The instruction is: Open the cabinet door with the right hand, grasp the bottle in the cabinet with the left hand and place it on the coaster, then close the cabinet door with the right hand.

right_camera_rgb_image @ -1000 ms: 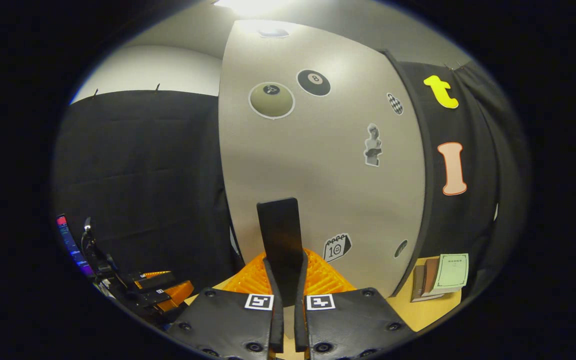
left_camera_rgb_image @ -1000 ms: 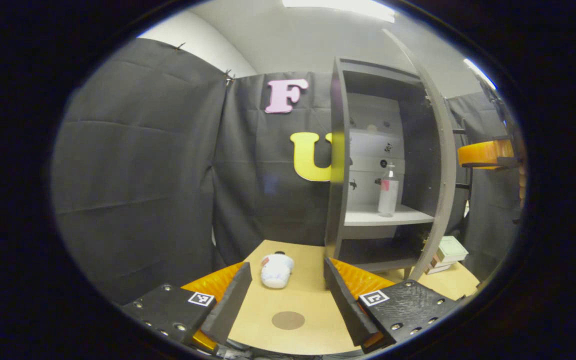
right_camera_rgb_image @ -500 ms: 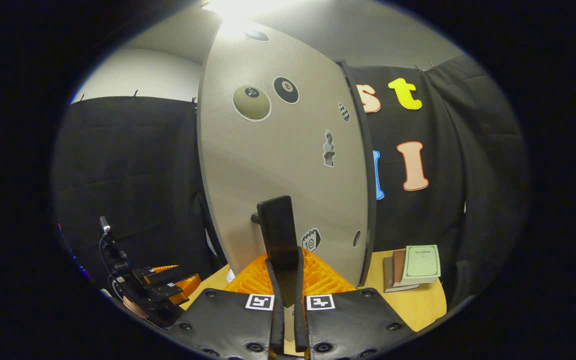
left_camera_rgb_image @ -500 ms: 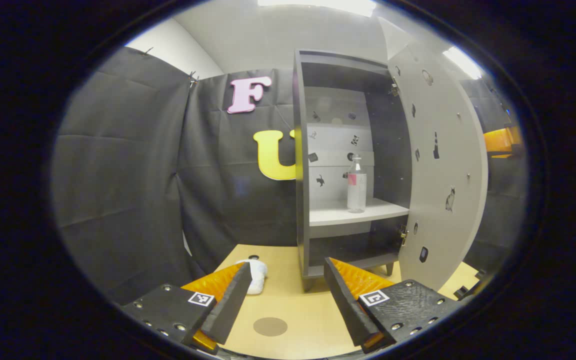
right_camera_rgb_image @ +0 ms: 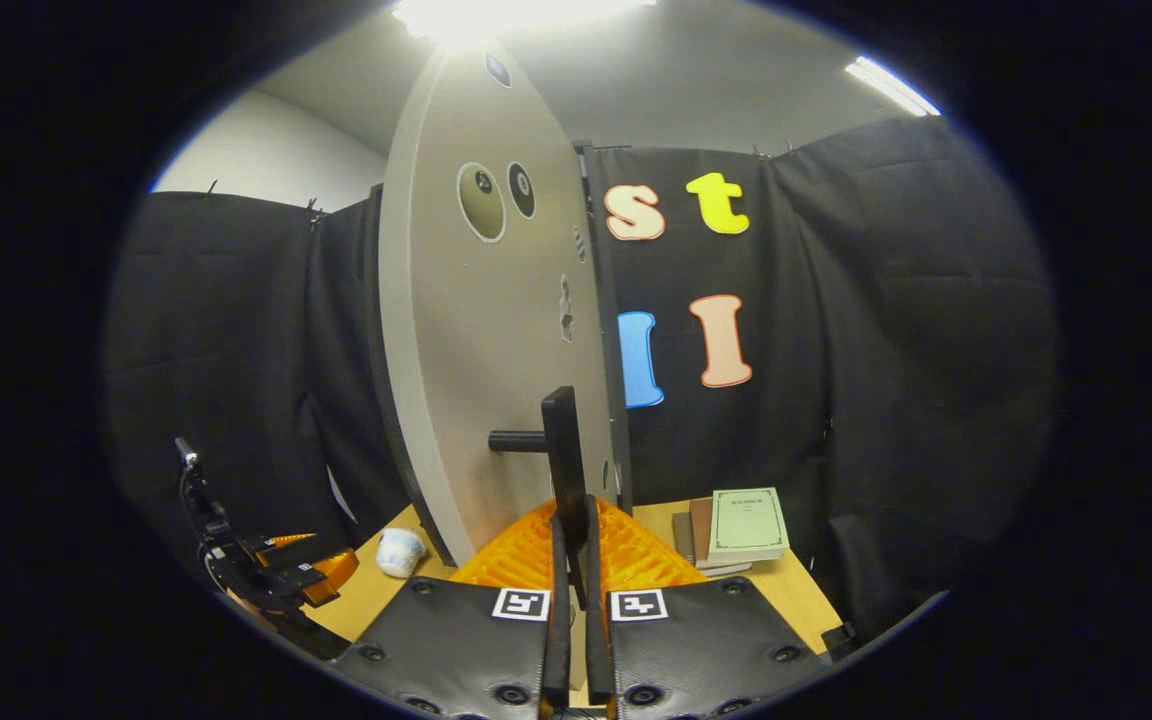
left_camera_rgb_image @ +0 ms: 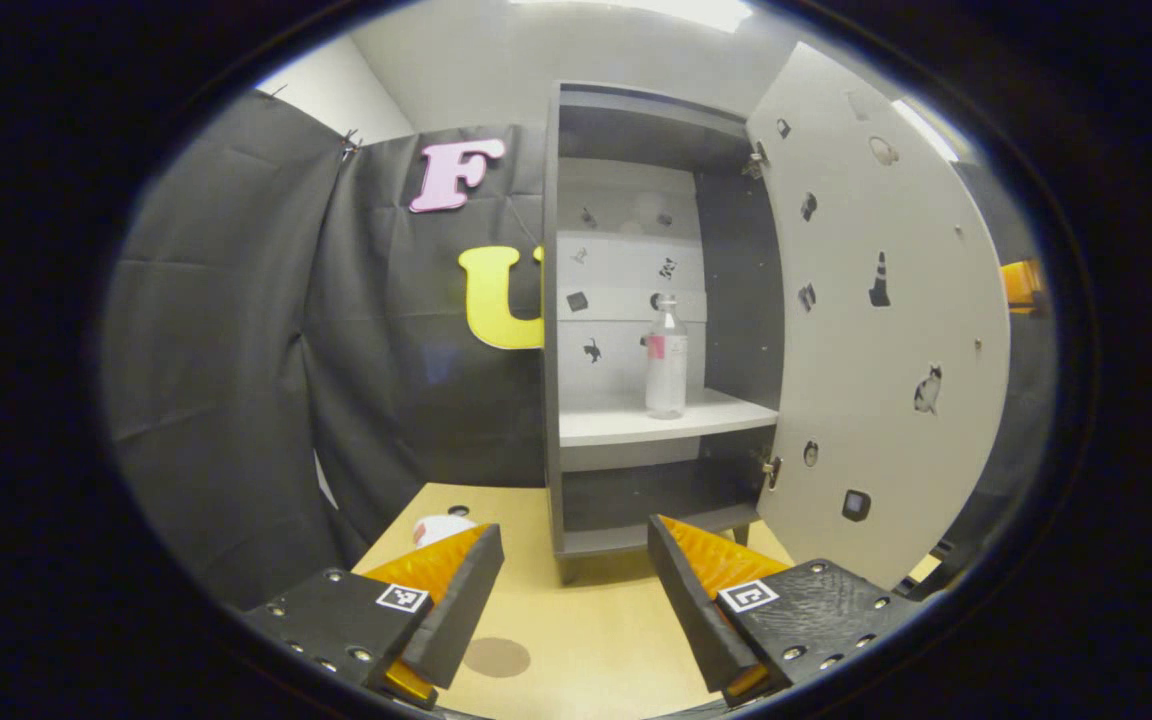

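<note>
One bottle (left_camera_rgb_image: 666, 356) beyond left gripper (left_camera_rgb_image: 574, 590)

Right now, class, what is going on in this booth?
A person works two tongs. The right tongs are shut on the handle of the cabinet door, which stands wide open. The left tongs hang open over the table, facing the bottle upright on the shelf.

The counter (left_camera_rgb_image: 576, 640) at the bottom of the frame looks like smooth, pale wood with a matt finish. The cabinet (left_camera_rgb_image: 548, 330) has matt dark panels, a matt white shelf (left_camera_rgb_image: 636, 425) and a matt, finely speckled grey door (left_camera_rgb_image: 886, 330). The bottle (left_camera_rgb_image: 666, 360) at centre is clear, glossy plastic. At lower right in the right gripper view, the books (right_camera_rgb_image: 746, 525) have matt paper covers.
</note>
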`<state>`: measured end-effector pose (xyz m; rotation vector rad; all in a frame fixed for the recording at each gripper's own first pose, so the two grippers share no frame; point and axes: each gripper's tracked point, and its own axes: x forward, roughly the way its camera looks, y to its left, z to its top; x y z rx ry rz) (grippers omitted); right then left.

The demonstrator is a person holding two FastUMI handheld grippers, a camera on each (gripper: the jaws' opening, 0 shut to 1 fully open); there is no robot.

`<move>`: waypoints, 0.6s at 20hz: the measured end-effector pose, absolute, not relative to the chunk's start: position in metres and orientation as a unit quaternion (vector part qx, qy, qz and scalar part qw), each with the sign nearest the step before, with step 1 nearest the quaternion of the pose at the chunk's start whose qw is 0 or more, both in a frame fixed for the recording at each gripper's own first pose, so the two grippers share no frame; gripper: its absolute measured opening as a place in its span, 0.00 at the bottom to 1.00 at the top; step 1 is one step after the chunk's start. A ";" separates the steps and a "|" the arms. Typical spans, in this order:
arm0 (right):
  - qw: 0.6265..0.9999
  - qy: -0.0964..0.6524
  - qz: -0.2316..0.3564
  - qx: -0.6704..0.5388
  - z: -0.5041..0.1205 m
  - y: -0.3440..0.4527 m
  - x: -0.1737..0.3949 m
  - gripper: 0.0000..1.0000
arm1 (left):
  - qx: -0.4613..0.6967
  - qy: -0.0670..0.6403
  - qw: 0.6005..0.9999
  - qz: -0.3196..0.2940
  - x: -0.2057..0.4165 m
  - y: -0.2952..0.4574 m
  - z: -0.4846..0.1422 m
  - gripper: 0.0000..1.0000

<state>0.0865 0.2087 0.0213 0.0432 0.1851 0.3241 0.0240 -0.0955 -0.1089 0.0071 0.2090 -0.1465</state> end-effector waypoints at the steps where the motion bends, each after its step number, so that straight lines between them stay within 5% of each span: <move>1: 0.983 0.091 0.152 0.037 0.023 0.207 0.087 0.08 | 0.004 0.104 0.992 -0.077 0.025 -0.098 -0.110 0.89; 12: 0.986 0.087 0.130 0.055 0.024 0.192 0.095 0.06 | -0.007 0.108 0.988 -0.108 0.033 -0.123 -0.108 0.88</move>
